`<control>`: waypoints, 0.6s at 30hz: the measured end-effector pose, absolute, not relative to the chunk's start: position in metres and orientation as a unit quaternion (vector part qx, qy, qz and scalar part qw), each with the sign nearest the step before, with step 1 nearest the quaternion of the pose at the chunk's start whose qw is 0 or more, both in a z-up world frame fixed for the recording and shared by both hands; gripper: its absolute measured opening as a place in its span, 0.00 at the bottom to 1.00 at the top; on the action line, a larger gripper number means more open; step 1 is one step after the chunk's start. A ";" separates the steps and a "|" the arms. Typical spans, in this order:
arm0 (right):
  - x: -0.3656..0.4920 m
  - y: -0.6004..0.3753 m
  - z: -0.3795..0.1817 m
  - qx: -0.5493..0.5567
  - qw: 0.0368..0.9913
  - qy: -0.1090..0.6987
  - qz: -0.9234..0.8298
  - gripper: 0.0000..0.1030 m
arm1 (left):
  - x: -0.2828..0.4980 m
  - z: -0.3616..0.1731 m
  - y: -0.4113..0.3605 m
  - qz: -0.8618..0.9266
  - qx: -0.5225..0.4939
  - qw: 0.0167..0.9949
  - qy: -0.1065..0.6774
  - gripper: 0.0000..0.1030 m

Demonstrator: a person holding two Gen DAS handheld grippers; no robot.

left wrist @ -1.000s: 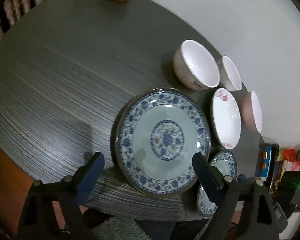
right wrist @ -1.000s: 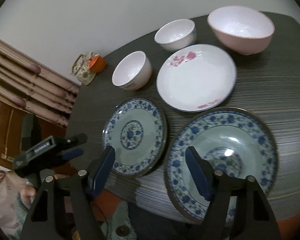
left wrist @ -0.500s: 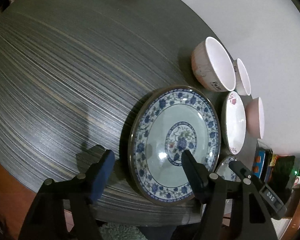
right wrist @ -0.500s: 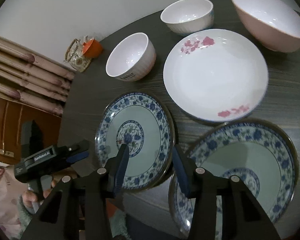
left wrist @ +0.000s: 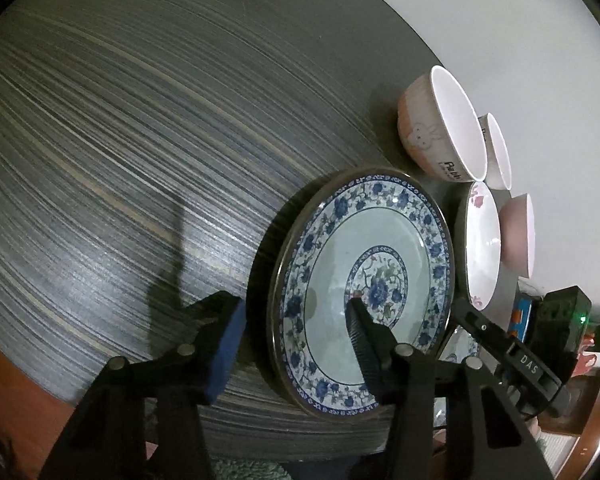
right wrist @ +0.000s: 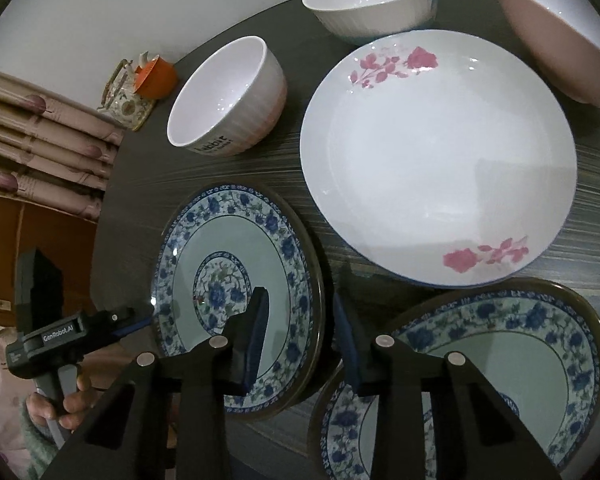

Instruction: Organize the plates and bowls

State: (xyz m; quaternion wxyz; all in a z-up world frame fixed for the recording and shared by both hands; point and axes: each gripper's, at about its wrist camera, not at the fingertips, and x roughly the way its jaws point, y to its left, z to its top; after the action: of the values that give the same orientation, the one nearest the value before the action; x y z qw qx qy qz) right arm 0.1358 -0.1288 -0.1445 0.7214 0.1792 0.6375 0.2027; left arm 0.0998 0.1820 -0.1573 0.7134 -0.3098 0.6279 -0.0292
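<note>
— Where's your blue plate (left wrist: pixel 364 280)?
— Beside the white floral plate (right wrist: pixel 436 156); your left gripper (left wrist: pixel 296 324) and right gripper (right wrist: pixel 300 320) both straddle opposite rims — jaws apart, not clamped.

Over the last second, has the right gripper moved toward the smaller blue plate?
Yes. The right gripper has moved forward and left, away from the bigger blue plate, and now straddles the right rim of the smaller blue plate, with its fingers closer together.

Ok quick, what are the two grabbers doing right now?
Left gripper: open, one finger on each side of the blue plate rim.
Right gripper: open, straddling the same plate's opposite rim.
</note>
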 end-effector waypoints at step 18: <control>0.152 -0.117 -0.161 0.176 0.707 0.652 0.211 0.19 | 0.117 -0.168 0.171 -0.028 -0.278 0.716 0.640 0.25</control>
State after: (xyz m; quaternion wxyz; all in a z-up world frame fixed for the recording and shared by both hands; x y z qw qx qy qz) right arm 0.1517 -0.1171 -0.1614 0.7067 0.1762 0.6518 0.2113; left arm 0.1169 0.1708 -0.1677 0.7159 -0.2779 0.6399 -0.0277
